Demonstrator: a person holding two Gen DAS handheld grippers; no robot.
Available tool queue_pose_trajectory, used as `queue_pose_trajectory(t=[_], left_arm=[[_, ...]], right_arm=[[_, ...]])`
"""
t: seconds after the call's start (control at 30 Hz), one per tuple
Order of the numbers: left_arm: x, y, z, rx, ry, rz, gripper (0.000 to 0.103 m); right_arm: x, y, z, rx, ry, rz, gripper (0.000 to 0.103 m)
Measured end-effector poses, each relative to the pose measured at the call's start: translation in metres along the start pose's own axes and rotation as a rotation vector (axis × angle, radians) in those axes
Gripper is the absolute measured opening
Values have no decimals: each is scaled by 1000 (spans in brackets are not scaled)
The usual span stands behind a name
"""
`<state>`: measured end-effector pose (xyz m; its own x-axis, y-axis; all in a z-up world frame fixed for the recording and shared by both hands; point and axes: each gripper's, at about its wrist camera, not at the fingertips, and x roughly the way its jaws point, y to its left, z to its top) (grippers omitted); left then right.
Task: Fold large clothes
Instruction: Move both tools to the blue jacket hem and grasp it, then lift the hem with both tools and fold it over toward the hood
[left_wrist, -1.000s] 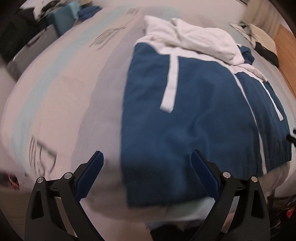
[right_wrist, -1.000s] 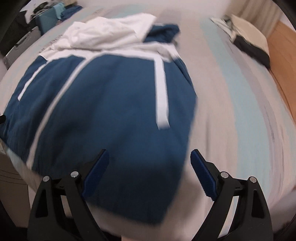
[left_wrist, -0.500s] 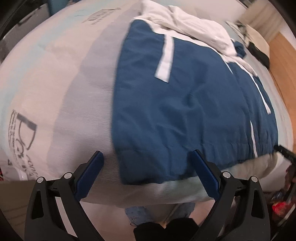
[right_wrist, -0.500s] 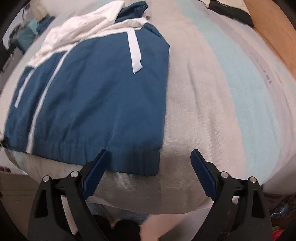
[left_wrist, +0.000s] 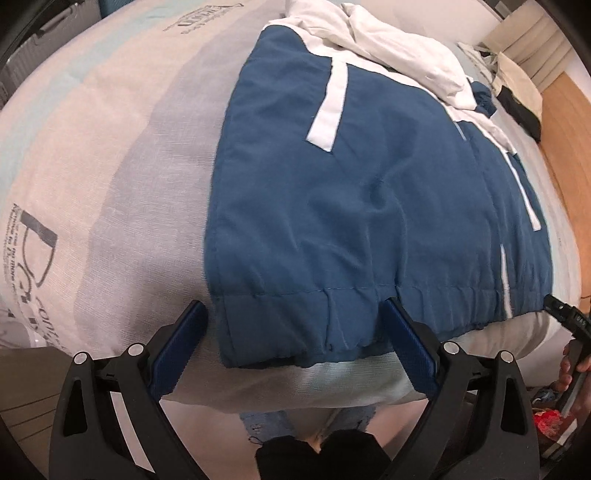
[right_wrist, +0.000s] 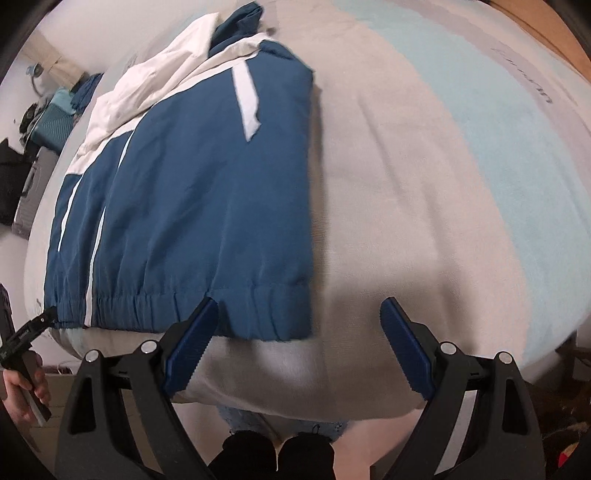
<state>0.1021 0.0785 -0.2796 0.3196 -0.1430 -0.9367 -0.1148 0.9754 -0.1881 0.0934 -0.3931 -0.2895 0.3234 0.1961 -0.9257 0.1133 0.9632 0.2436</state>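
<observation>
A blue jacket (left_wrist: 369, 206) with white stripes and a white top part lies flat on the bed, its elastic hem at the near edge. In the left wrist view my left gripper (left_wrist: 295, 332) hangs open over the hem's left corner, the corner lying between its blue pads without being pressed. The right wrist view shows the same jacket (right_wrist: 207, 206); my right gripper (right_wrist: 299, 328) is open above the hem's right corner, with its left pad (right_wrist: 188, 343) over the hem and its right pad over bare sheet.
The bed (left_wrist: 92, 177) wears a grey, beige and pale blue striped sheet with print. A bag (left_wrist: 517, 88) lies near a wooden headboard far right. Suitcases and clutter (right_wrist: 44, 122) stand beyond the bed. A person's legs and dark shoes show below both grippers.
Both grippers dropped toward the near bed edge, from over the jacket's body to its hem corners. Each stayed open. The jacket has not moved.
</observation>
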Motion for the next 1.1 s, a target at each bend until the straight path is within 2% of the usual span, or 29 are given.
queue_pose_trajectory(t=[0.17, 0.27, 0.33, 0.4, 0.53, 0.7, 0.73, 0.77, 0.8, 0.93, 1.1], left_arm=[[7, -1, 2, -1, 9, 13, 96], [7, 0, 5, -24, 8, 5, 95], [5, 4, 6, -50, 7, -9, 93], [2, 8, 6, -72, 7, -21, 89], [-4, 11, 4, -76, 10, -59, 72], [-9, 1, 3, -41, 20, -65, 51], [-10, -2, 3, -29, 16, -66, 42], [-13, -6, 3, -13, 12, -72, 29], [-15, -9, 3, 5, 12, -60, 22], [-20, -16, 6, 22, 4, -59, 12], [-33, -23, 10, 52, -17, -61, 8]], right_arm=[[9, 10, 5, -43, 13, 1, 85], [13, 13, 6, -40, 16, 6, 79], [13, 18, 6, -55, 14, -6, 72], [12, 25, 5, -79, 11, -3, 57], [12, 34, 4, -108, 16, -6, 46], [13, 41, 5, -112, 23, -21, 39], [13, 42, 5, -112, 26, -24, 37], [13, 42, 5, -113, 27, -24, 35], [13, 43, 6, -114, 31, -22, 30], [11, 47, 9, -115, 45, 1, 14], [1, 50, 14, -105, 36, 15, 8]])
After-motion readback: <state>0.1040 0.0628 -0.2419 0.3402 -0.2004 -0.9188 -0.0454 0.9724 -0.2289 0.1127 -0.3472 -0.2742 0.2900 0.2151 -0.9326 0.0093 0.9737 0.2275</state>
